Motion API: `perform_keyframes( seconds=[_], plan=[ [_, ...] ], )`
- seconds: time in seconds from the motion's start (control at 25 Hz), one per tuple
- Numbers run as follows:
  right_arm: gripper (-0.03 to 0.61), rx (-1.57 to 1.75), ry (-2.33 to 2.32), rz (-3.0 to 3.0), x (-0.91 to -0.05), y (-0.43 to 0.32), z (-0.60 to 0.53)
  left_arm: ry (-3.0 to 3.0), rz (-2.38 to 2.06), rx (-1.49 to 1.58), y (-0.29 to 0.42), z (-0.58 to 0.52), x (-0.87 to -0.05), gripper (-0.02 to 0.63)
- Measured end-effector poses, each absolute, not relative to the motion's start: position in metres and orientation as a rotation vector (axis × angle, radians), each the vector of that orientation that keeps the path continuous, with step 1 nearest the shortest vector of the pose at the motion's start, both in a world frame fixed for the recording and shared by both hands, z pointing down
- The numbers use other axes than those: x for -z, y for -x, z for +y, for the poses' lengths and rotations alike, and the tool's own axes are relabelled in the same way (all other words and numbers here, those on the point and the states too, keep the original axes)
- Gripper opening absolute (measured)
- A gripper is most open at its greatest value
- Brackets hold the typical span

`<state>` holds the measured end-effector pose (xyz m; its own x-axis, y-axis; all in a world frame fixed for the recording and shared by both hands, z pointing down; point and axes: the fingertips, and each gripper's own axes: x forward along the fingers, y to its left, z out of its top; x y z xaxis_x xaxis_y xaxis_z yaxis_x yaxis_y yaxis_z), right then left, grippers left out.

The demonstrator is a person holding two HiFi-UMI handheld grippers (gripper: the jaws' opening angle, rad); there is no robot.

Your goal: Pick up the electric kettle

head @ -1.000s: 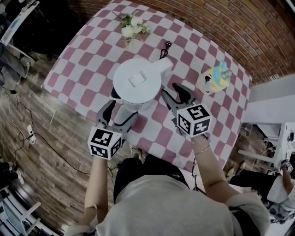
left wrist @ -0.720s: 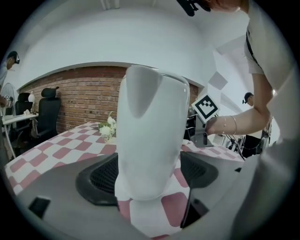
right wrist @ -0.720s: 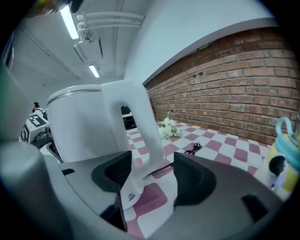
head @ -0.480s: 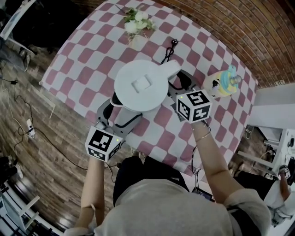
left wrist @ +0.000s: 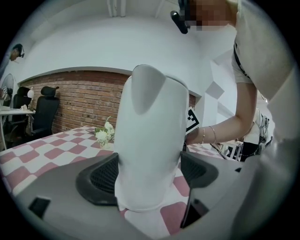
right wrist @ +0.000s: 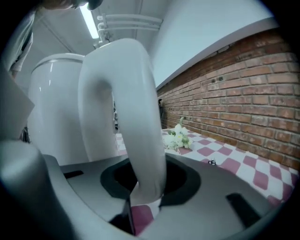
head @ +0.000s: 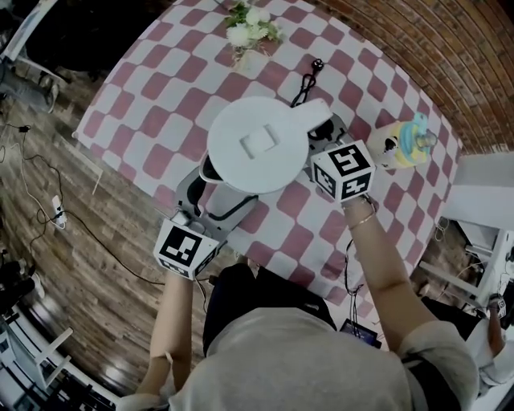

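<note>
Head view looks down on a table (head: pixel 152 96) with a pink and white check cloth. The white kettle (head: pixel 259 144) is near the middle of the frame, a bit above centre, and both grippers are at it.

The left gripper (head: pixel 218 189) comes in from the lower left and has the kettle's round body between its jaws. In the left gripper view the jaws stand very wide. They have just been opening a little more, and both pads (left wrist: pixel 101 176) touch the sides of the body.

The right gripper (head: pixel 325 138) is at the kettle's right. The handle (right wrist: pixel 136 140) is between its jaws, which have just been closing and now squeeze it.

White flowers (head: pixel 253 24) are at the top of the frame. A small yellow and blue thing (head: pixel 405 143) is at the right.
</note>
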<state>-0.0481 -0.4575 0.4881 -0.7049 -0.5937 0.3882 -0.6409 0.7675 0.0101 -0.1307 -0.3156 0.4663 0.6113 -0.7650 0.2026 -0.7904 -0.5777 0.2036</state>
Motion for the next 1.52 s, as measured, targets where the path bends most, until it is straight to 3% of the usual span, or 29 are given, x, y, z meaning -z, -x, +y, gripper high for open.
perform_keyframes(
  seconds=[0.04, 0.8, 1.04, 1.52],
  plan=[
    [0.092, -0.188, -0.948, -2.604, -0.487, 0.047, -0.457, -2.571, -1.276, -0.115, 0.131, -0.315, -0.467, 0.413],
    [0.104, -0.147, -0.875, -2.513, -0.47, 0.047, -0.433, -2.652, -1.139, -0.154, 0.139, -0.307, -0.463, 0.422],
    [0.104, -0.264, -0.939, -2.543, -0.449, 0.038, -0.421, -2.706, -1.093, -0.054, 0.141, -0.301, -0.427, 0.421],
    [0.104, -0.15, -1.011, -2.583, -0.365, 0.032, -0.384, -2.844, -1.078, -0.057, 0.14, -0.268, -0.351, 0.42]
  ],
)
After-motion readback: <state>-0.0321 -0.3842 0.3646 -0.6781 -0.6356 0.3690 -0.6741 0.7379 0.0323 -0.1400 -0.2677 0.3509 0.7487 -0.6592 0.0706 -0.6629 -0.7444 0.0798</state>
